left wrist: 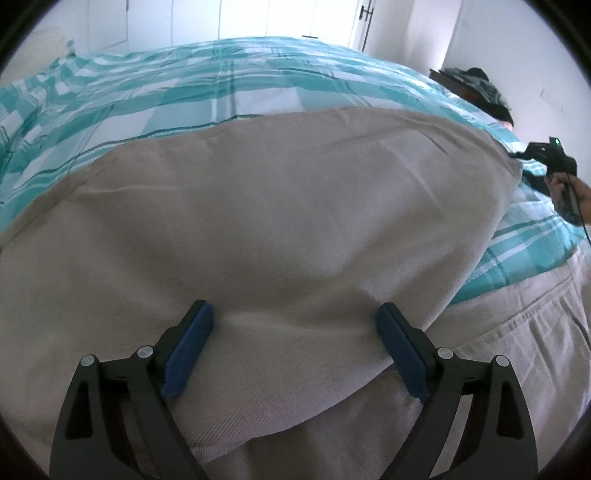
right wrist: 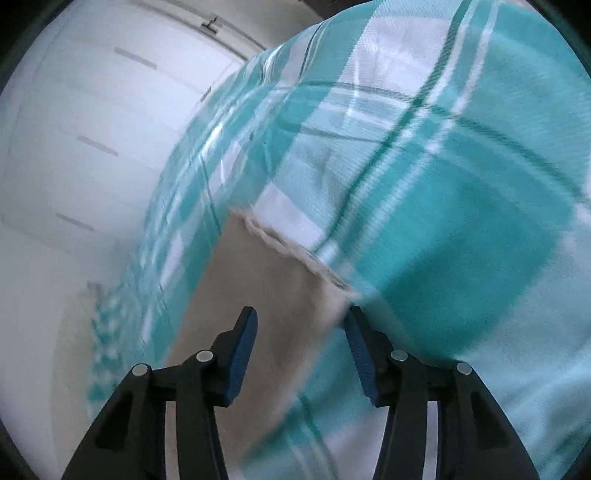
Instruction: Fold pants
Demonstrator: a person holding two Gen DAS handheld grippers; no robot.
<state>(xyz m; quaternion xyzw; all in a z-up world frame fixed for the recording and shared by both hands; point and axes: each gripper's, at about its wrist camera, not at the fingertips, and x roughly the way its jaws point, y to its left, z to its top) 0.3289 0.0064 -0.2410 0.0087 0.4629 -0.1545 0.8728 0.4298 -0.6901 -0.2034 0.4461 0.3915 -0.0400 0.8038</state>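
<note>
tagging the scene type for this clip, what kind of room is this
Most likely a bedroom. The beige pants lie on a bed spread with a teal plaid cover, white closet doors stand alongside, and a door shows at the far end. Both grippers are open.

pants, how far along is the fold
Done: the beige pants lie on the checked bedspread with one layer already doubled over another near the left gripper. In hand: nothing. The left gripper is open over the cloth, and the right gripper is open by a frayed hem. Left: probably another fold, though the blurred right view settles little.
</note>
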